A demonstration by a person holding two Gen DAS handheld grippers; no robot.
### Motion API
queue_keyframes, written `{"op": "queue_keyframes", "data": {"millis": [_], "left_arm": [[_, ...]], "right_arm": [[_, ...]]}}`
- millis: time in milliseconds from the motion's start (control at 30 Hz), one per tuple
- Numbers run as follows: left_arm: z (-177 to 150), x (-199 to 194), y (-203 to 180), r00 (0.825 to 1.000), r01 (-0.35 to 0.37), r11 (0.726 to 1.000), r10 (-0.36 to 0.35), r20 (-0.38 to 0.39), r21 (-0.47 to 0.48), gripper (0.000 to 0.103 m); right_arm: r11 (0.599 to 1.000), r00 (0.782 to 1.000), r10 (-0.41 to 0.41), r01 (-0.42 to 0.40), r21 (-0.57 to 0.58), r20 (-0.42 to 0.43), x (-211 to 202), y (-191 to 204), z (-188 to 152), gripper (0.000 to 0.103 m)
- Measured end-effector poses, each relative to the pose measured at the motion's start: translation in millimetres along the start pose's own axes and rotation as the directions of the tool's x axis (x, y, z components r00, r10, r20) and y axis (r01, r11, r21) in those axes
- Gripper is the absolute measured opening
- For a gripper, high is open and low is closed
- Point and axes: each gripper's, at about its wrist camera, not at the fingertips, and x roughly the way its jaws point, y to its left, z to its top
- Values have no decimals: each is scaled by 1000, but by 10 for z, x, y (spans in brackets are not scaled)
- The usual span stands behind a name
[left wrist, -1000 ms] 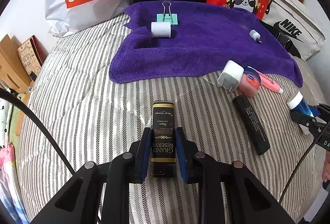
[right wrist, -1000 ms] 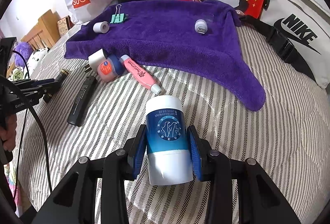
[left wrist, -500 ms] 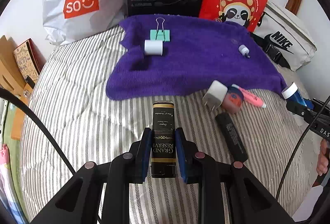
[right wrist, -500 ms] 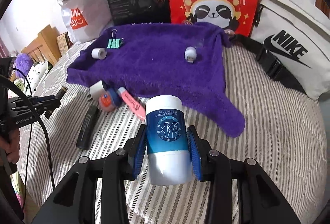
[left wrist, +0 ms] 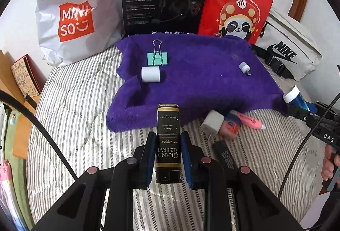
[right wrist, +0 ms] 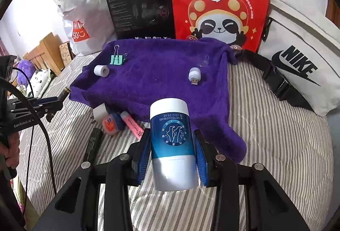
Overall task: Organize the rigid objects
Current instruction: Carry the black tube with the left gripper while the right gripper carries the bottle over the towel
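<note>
the left gripper [left wrist: 167,156] clamps a slim, boxy black lighter [left wrist: 168,141] (glossy, gold lettering). the right gripper [right wrist: 172,154] squeezes a smooth blue-and-white cylindrical bottle [right wrist: 172,141] above the fuzzy purple towel [right wrist: 157,82].

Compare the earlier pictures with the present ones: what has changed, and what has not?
Both grippers have risen away from the bed, carrying their loads: the left gripper the black lighter, the right gripper the blue-and-white bottle. Grips unchanged; items on the purple towel stayed put.
</note>
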Motion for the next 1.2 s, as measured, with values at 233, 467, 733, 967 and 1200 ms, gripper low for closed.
{"op": "queue_keyframes", "data": {"millis": [233,467,733,967,1200], "left_arm": [[136,-12,-22,1000,9,1000,-9,13,19,22],[306,55,-8,1000,17,999,-18,15,33,22],[482,190,55,999,33,999,-33,11,34,22],[617,363,45,999,44,998,-44,-4,42,22],[721,533,-4,998,56,997,-54,-23,56,22]], "right_arm": [[1000,1000,-11,11,4,2,37,-32,72,39],[1000,1000,-29,29,6,6,90,-67,208,39],[999,999,-49,49,24,-5,236,-177,392,39],[998,997,-59,60,15,-41,492,-247,503,39],[999,996,-50,50,3,-79,716,-255,545,38]]}}
